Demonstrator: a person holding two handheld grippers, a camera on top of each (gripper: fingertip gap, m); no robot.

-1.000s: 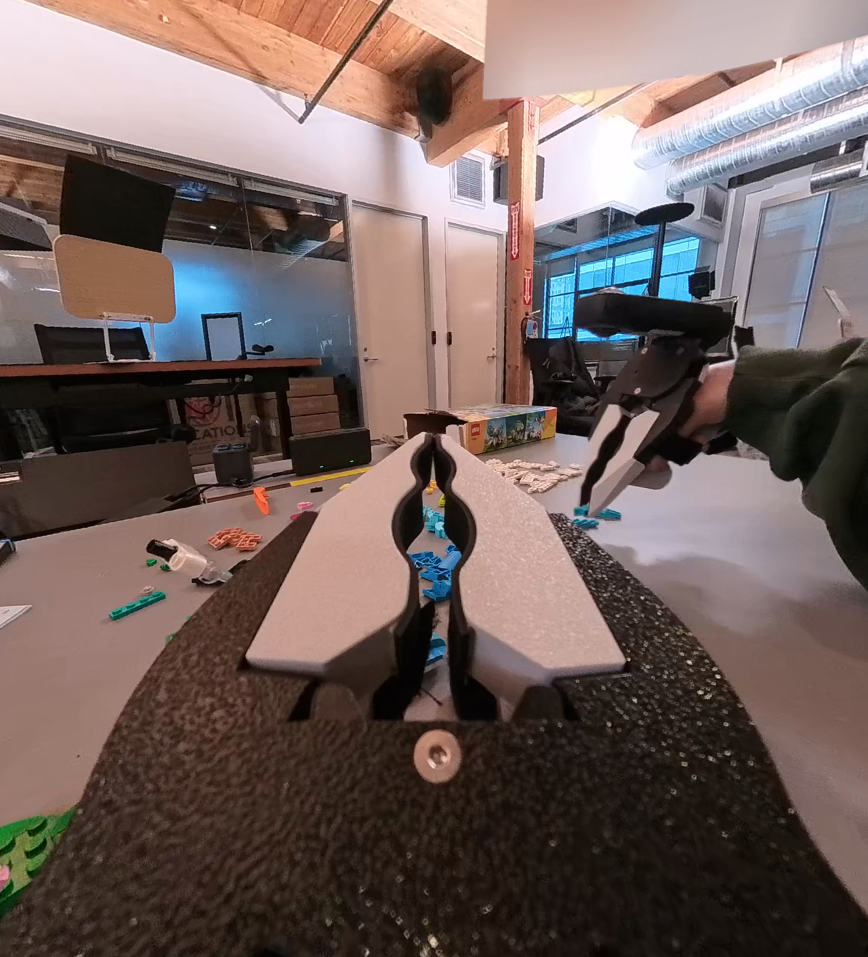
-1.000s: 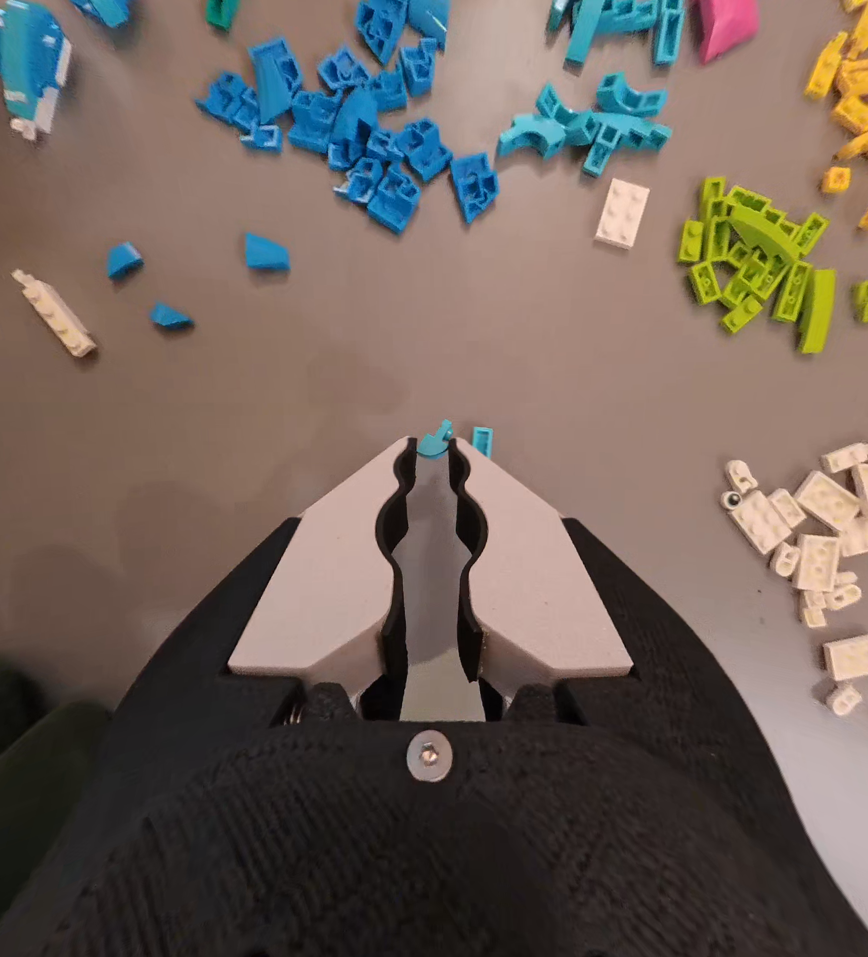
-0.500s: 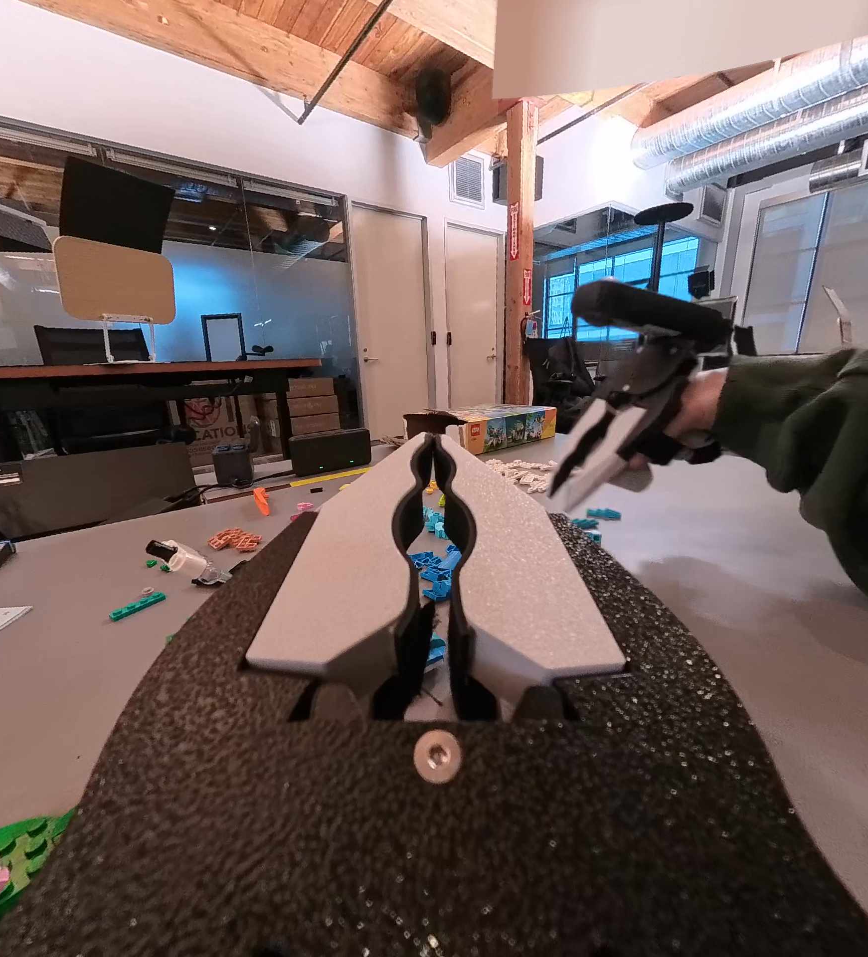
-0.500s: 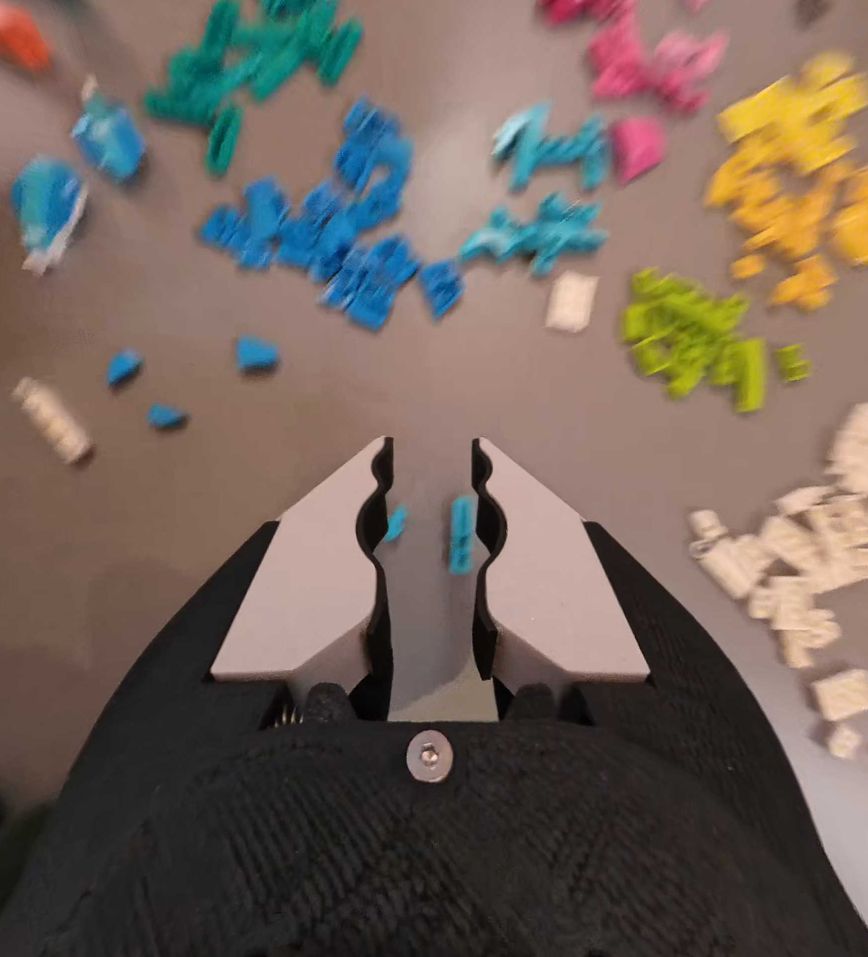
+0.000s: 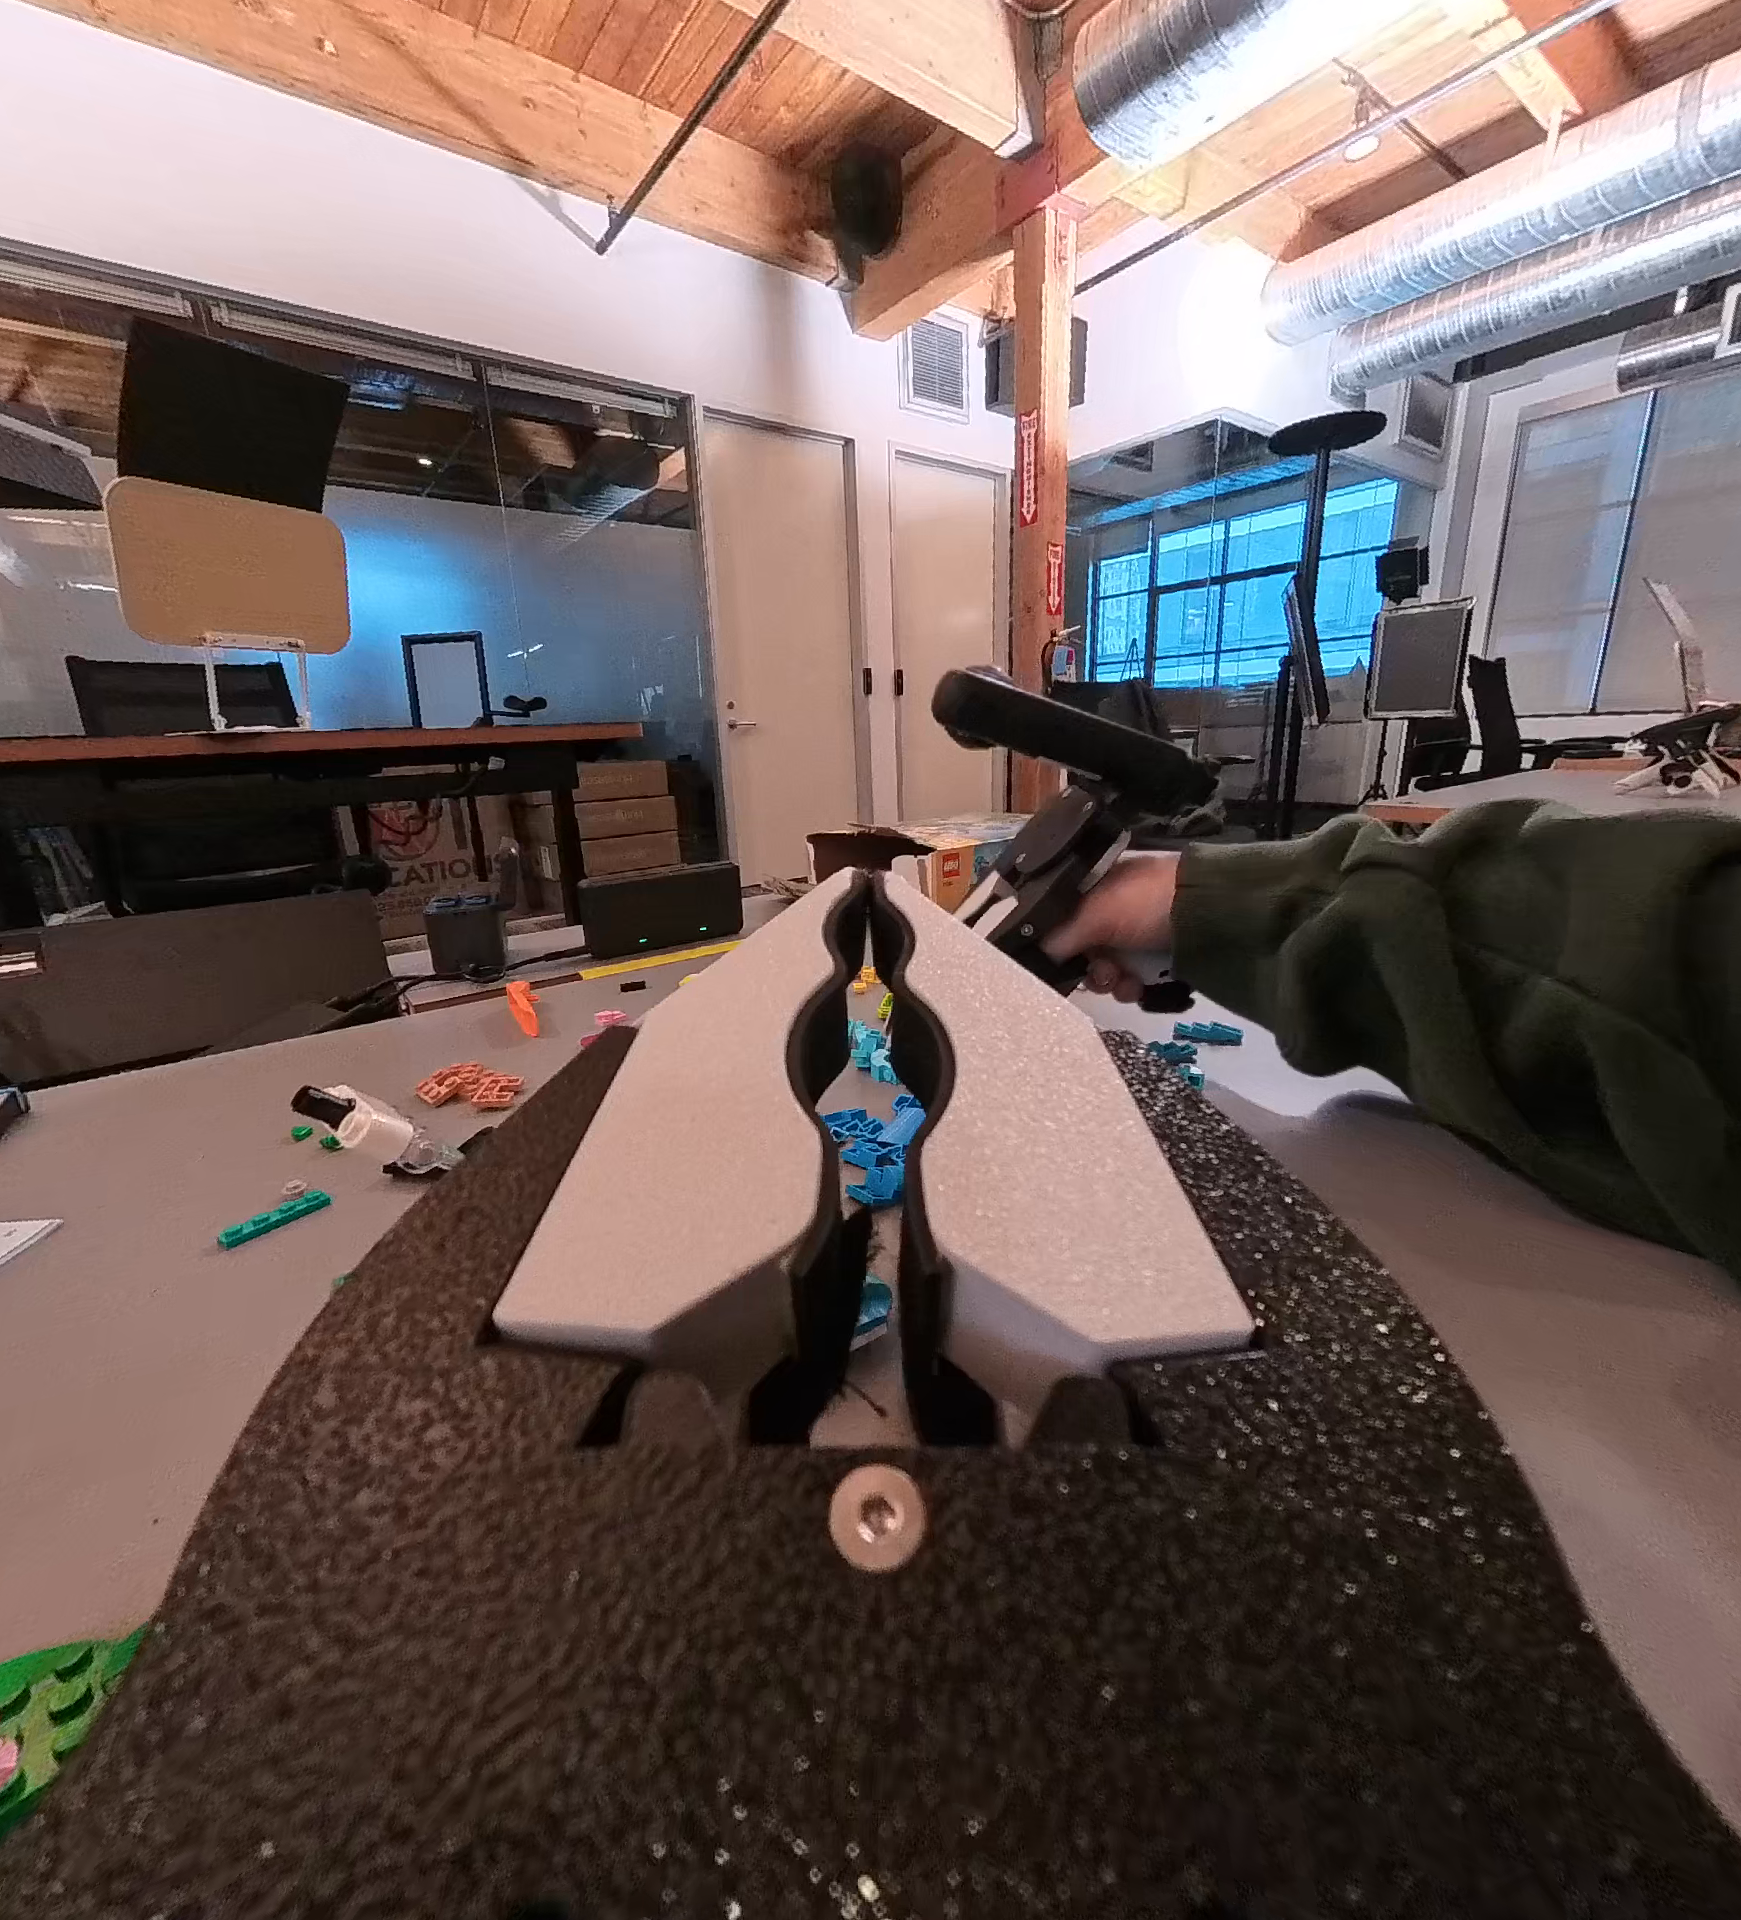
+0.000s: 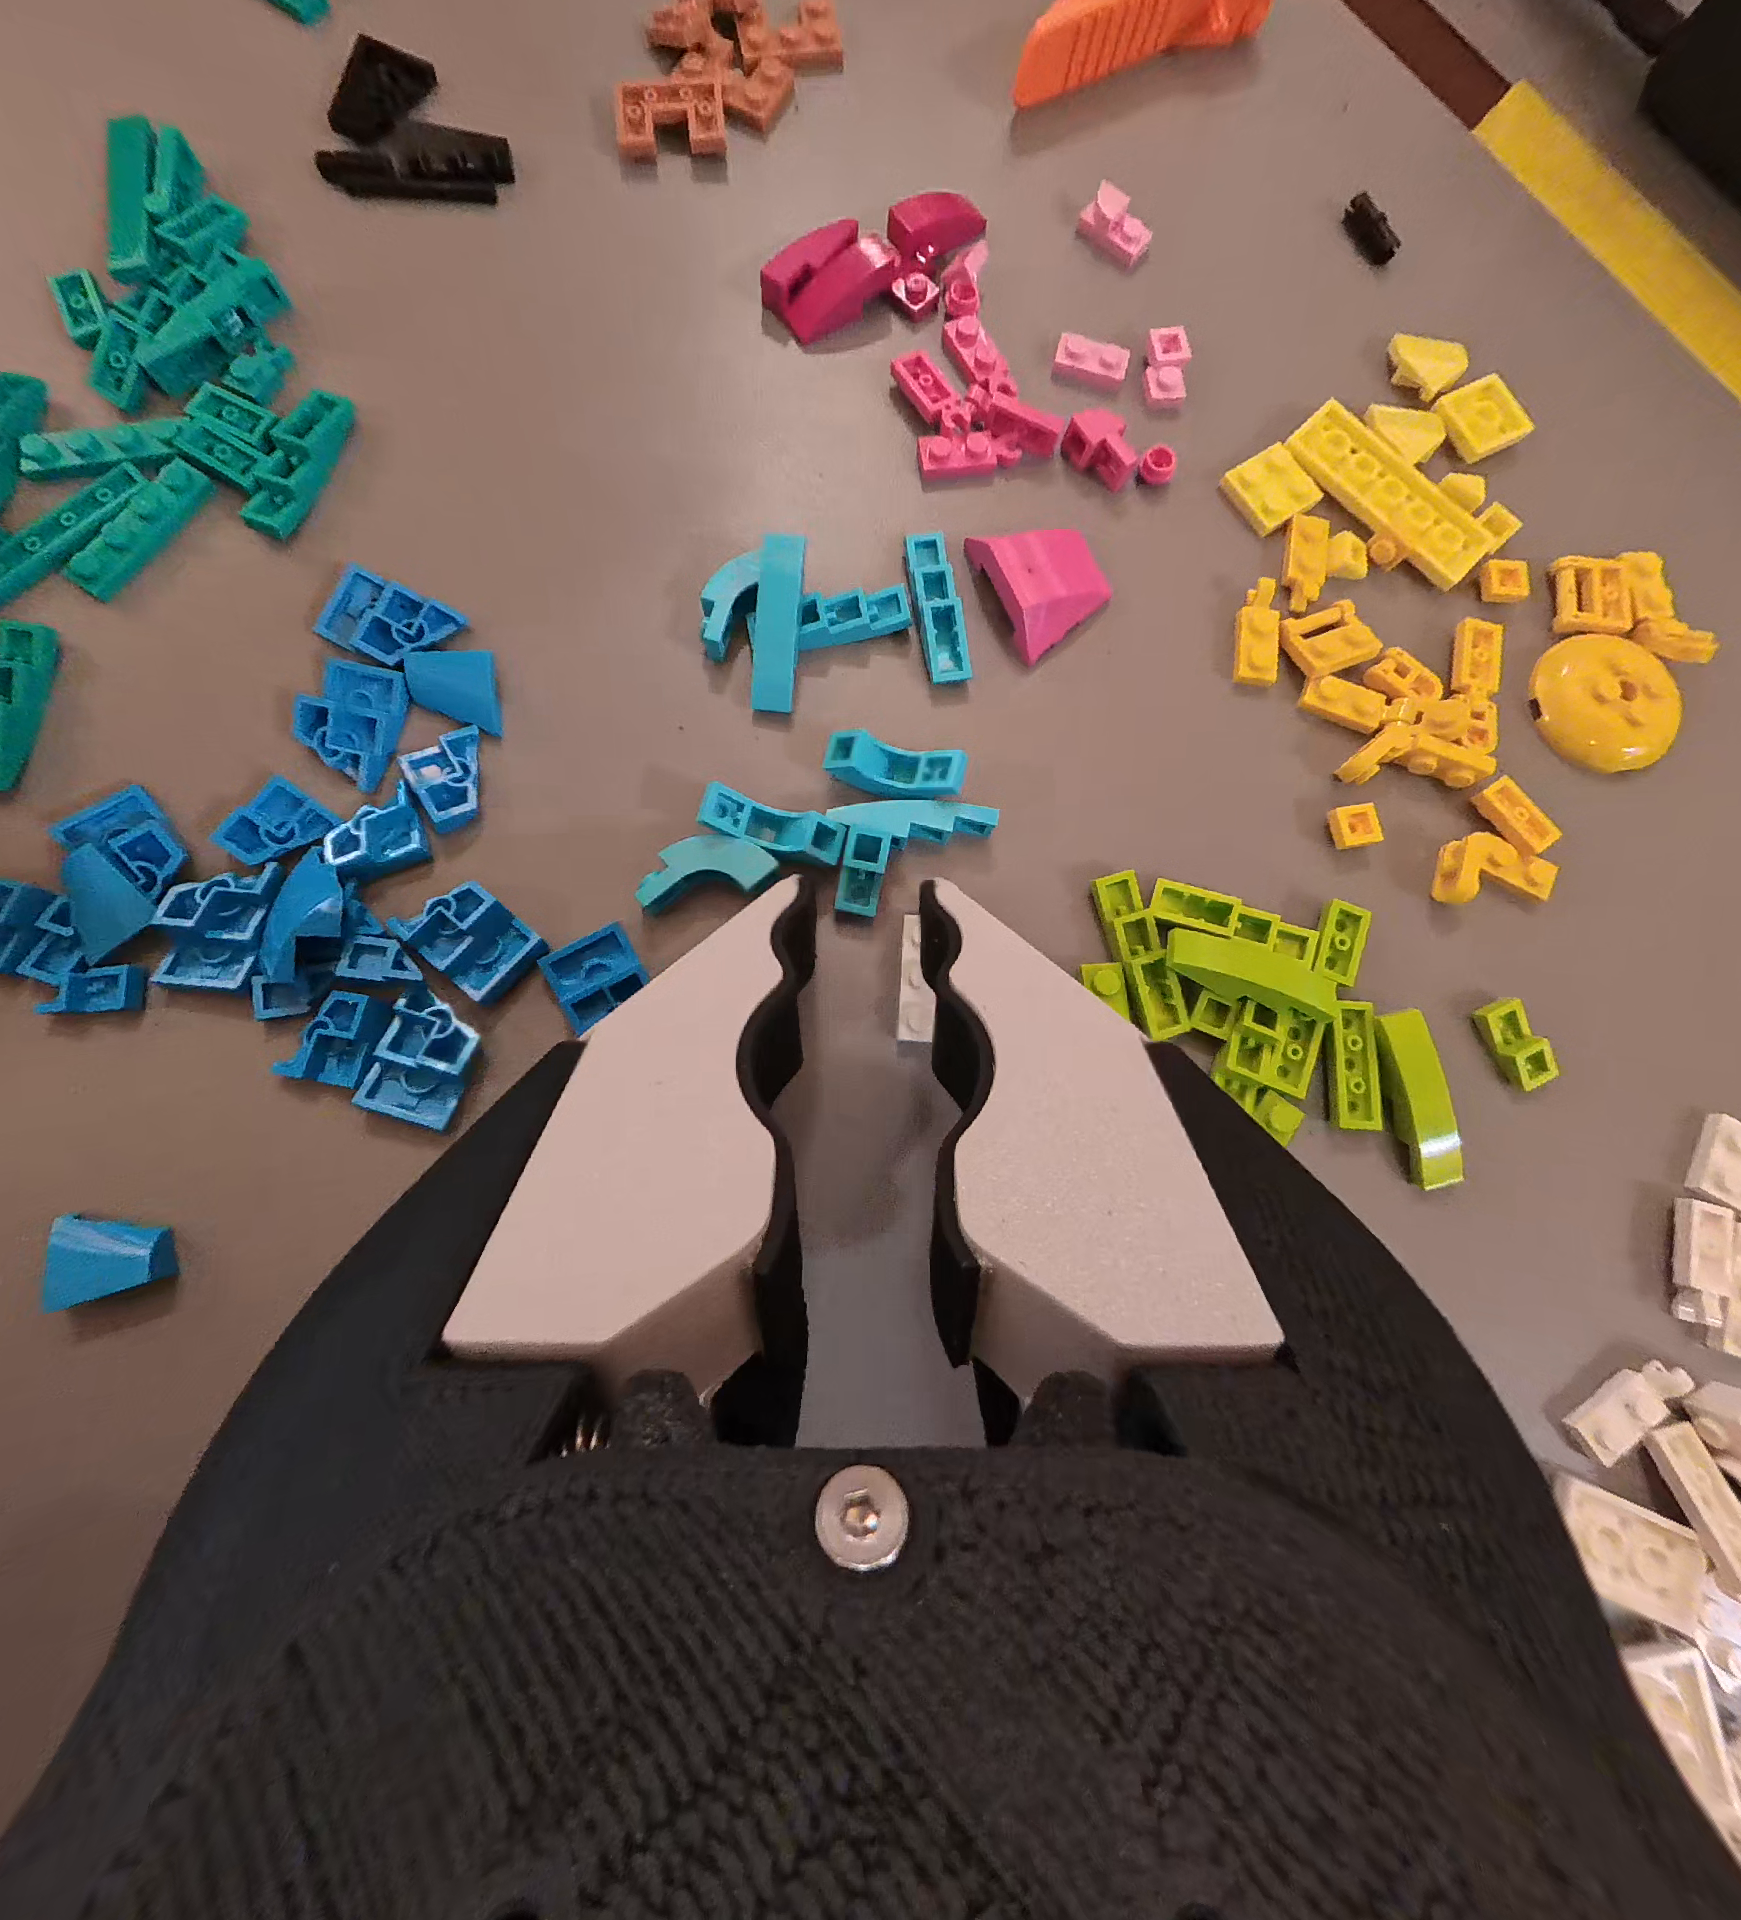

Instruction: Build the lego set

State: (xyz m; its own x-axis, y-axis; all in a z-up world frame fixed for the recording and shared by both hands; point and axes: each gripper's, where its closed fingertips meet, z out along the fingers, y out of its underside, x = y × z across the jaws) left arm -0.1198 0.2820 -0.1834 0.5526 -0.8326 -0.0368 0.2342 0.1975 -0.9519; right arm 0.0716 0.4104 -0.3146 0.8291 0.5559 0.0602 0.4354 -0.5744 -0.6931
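Currently on left wrist we're keeping the left gripper (image 5: 868, 885) clenched empty, hovering low over the grey table (image 5: 118, 1351). On right wrist we're holding the right gripper (image 6: 866, 896) released above the turquoise lego pieces (image 6: 824, 821), nothing grasped.

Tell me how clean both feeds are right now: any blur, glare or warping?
Right wrist view: sharp, evenly lit, soft shadows under the turquoise pieces just past the open right tongs; a glossy highlight on a lime curved brick. Left wrist view: strong fisheye bending of the ceiling ducts, bright windows, crisp shut left tongs.
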